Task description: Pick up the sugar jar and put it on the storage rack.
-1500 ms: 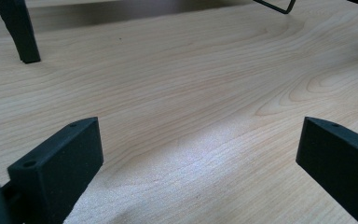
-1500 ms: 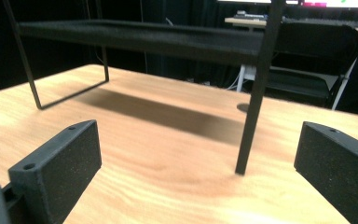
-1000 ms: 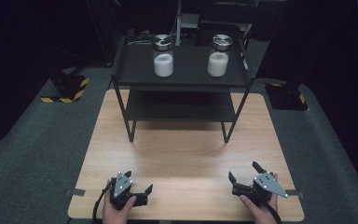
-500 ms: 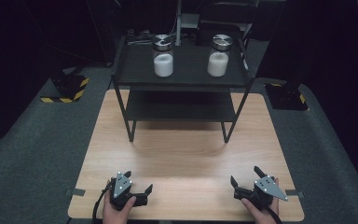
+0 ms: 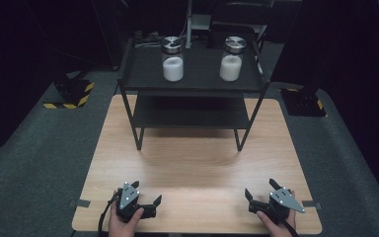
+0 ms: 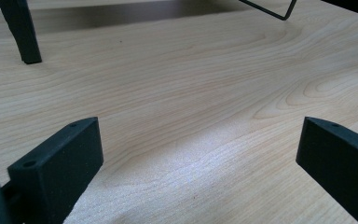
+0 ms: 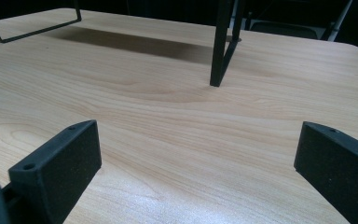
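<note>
The table has a light wooden top with clear grain, and it stands on a grey carpet floor. The room around it is very dark. Two black bases with yellow-black stripes sit on the floor, one at each far side of the table.

On the far half of the table stands one black metal rack with two shelves. On its top shelf there are two glass jars with metal lids, the left jar and the right jar, well apart, both with white content. The lower shelf looks bare.

At the near edge a person holds two grippers. The left gripper has its jaws spread wide with nothing between them, low over the wood. The right gripper is the same, wide and holding nothing.
</note>
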Demonstrator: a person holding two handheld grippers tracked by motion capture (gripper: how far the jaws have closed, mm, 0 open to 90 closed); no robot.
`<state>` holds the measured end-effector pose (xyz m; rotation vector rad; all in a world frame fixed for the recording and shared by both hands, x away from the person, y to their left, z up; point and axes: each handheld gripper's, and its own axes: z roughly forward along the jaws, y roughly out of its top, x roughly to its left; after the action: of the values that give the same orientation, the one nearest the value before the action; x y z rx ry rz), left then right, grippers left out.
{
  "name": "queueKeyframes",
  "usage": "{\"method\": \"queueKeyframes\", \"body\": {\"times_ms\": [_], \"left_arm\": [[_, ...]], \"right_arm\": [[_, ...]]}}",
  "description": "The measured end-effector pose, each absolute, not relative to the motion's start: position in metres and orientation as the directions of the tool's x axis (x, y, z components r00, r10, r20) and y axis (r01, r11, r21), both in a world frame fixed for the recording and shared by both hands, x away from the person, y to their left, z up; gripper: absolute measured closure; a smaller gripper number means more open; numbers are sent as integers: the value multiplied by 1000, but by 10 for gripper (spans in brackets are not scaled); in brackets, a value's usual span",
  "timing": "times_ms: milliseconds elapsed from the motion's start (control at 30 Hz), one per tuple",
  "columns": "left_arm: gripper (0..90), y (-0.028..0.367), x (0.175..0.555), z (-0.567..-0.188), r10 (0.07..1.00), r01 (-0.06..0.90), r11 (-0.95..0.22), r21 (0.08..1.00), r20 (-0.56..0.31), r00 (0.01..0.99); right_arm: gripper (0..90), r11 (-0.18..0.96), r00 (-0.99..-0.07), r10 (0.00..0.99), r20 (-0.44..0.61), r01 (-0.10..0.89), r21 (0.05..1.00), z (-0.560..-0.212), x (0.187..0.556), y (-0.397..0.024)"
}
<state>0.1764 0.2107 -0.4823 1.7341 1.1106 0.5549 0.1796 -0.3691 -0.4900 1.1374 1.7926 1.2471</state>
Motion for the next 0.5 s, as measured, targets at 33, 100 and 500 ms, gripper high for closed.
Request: {"method": "queueKeyframes", "body": {"times_ms": [33,100,500], "left_arm": [[7,211,176,-482,869,428,-117,896,-117,481],[7,211,176,-483,869,428,-116,896,-117,481],[7,212,166,-488,866,385,-111,916,-101,490]], "right_arm": [[2,163,-395,918,-40,283,945,-490,180,-369],[3,161,-390,920,-38,289,944,-489,180,-368],[3,160,-392,920,-18,332,930,-483,183,-369]]}}
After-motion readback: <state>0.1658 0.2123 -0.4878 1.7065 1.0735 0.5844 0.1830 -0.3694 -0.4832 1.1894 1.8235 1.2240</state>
